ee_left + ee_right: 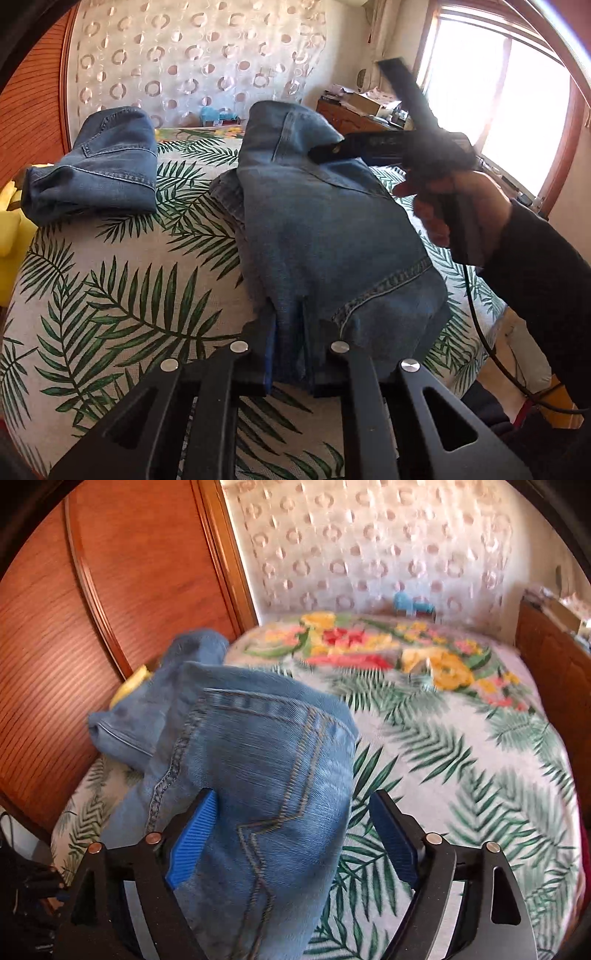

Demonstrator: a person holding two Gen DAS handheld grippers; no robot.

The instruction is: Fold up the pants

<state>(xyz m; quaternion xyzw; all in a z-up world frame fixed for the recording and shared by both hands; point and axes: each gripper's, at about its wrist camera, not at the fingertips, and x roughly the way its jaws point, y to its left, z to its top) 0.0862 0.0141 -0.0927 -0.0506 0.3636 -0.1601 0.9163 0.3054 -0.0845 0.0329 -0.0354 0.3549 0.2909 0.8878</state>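
**Jeans pinched at the near edge, second pair far left**

The left tongs (291, 354) are pressed together on a fold of the jeans (314, 229), which lie on the bed (122, 280) with a palm-leaf cover. The right tongs (291, 834) stand spread, with denim between the blue pads (192, 834) but not squeezed. A second folded pair (99, 166) lies far left, well apart. A wooden wall (122, 572) borders the bed's left side; the right part of the bed is open.

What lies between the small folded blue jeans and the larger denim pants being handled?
In the left wrist view, only bare palm-leaf bedspread separates the folded jeans from the pants.
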